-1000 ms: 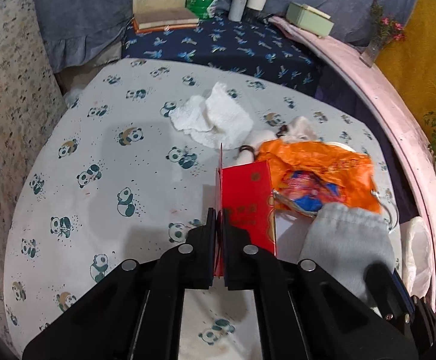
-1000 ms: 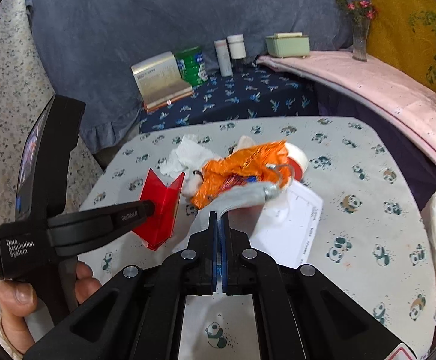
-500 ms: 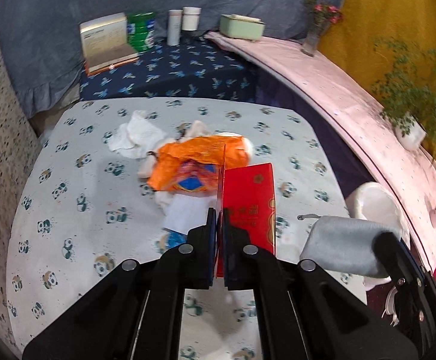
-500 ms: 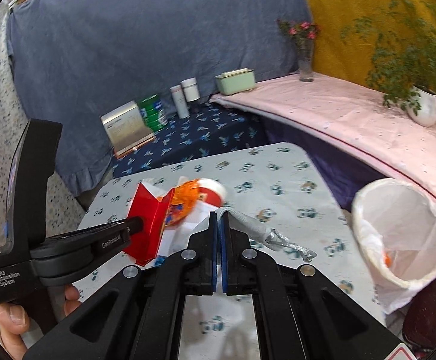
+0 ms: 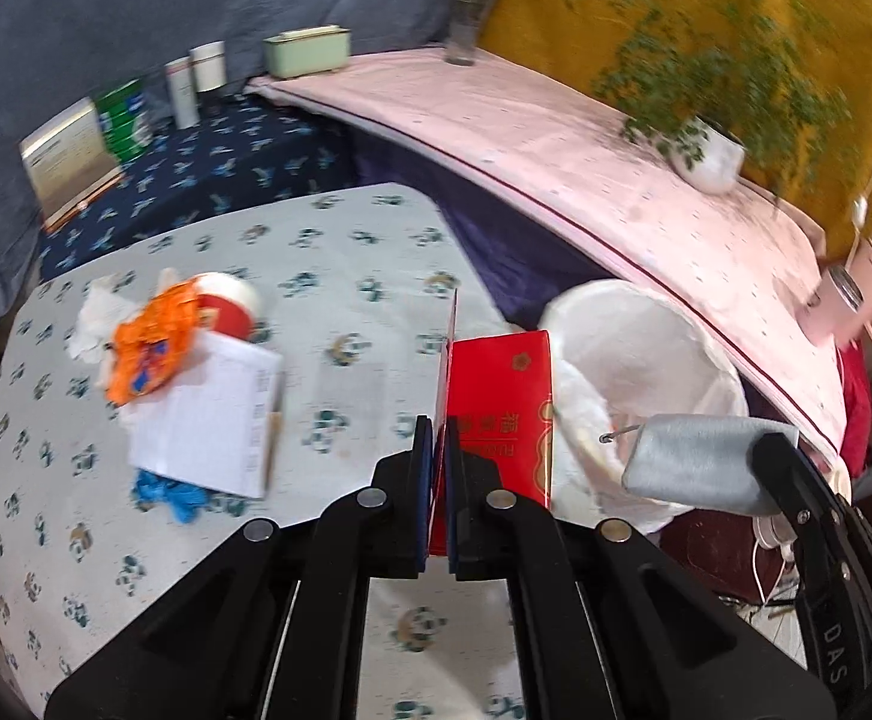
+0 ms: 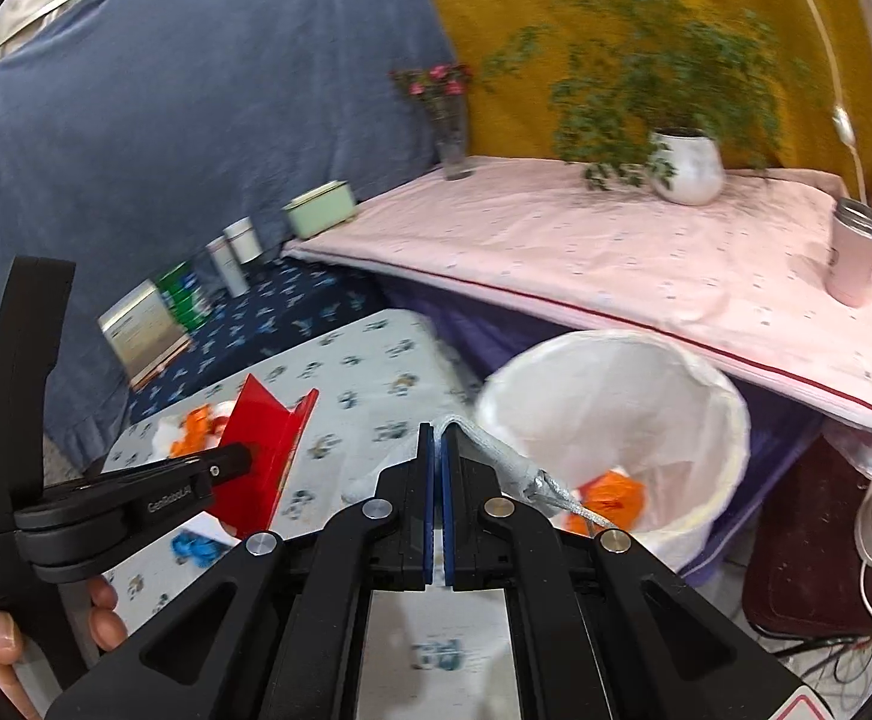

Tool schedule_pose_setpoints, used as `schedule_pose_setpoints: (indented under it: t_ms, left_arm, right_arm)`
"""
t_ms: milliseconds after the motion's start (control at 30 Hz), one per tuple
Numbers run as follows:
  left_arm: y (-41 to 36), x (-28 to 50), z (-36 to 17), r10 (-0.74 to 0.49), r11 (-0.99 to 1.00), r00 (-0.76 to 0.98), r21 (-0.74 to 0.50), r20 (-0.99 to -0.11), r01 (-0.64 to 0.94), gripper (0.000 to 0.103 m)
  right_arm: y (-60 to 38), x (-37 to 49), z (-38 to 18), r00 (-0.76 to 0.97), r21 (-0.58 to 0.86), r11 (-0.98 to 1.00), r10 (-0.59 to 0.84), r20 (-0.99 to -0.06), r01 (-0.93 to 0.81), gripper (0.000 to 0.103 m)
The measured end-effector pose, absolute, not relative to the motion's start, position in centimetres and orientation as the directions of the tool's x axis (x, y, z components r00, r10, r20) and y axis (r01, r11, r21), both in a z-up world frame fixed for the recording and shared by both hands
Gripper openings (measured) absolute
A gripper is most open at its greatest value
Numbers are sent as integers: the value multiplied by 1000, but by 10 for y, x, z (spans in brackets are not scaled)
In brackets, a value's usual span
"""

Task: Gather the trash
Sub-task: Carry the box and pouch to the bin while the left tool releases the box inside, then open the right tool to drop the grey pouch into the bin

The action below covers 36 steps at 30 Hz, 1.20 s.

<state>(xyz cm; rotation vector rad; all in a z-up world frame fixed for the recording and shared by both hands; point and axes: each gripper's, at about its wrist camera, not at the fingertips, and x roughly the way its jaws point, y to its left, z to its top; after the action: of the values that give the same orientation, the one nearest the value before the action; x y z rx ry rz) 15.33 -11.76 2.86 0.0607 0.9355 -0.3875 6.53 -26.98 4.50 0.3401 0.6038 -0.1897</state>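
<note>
My left gripper [image 5: 439, 426] is shut on a red cardboard box [image 5: 499, 408], held above the table's right edge next to the white-lined trash bin [image 5: 634, 360]. In the right wrist view the same red box [image 6: 262, 450] hangs from the left gripper [image 6: 244, 459]. My right gripper [image 6: 438, 435] is shut on a grey wrapper [image 6: 514, 462] whose silver end points at the trash bin [image 6: 616, 414]. That grey wrapper [image 5: 694, 462] also shows at the right of the left wrist view. Orange trash [image 6: 610, 495] lies inside the bin.
On the panda-print table [image 5: 346, 276] lie an orange bag [image 5: 154, 342], a white paper [image 5: 208, 414], a crumpled tissue [image 5: 91, 324], a red-and-white tub [image 5: 226, 306] and something blue [image 5: 166, 492]. A pink-covered ledge [image 6: 616, 252] holds a potted plant [image 6: 685, 165], vase and tumbler.
Both grippers have swung to the right with their loads, from over the trash pile to the table's right edge. The bin has come into view and now sits just ahead of them.
</note>
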Motion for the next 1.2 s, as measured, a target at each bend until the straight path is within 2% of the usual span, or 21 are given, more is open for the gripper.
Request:
schedule_pose_setpoints:
  t_ms: [300,700,767,800,833,900,1200]
  left_arm:
    - [-203,153,13,-350,872,458,-106,-817,477,3]
    - [-284,168,-10,-409,802,380,-128,-830,584,5]
    - [-291,172,-12,-413,797,372,-133,-831,589,10]
    - [-293,174,-13,-416,796,369,-137,-831,589,22]
    - [-294,176,-13,-421,797,374,-140,-826,587,40]
    - [-292,177,-11,-419,808,406,-130,-812,574,66]
    - [-272,187,-6,-381,834,479,-71,-791,547,67]
  right_arm:
    - [-348,43,27,785,295,864,-167,-597,408,2]
    - [-394,53,6,758,300,835,-195,-623,461,2]
    - [-399,57,2,752,298,833,-196,-630,466,2]
    - [-402,60,0,750,297,832,-196,-632,468,2]
    - [-403,62,-1,749,297,832,-195,-634,468,2]
    - [-405,66,-3,747,295,834,-193,-636,467,2]
    - [-397,91,-9,747,291,849,-168,-644,441,2]
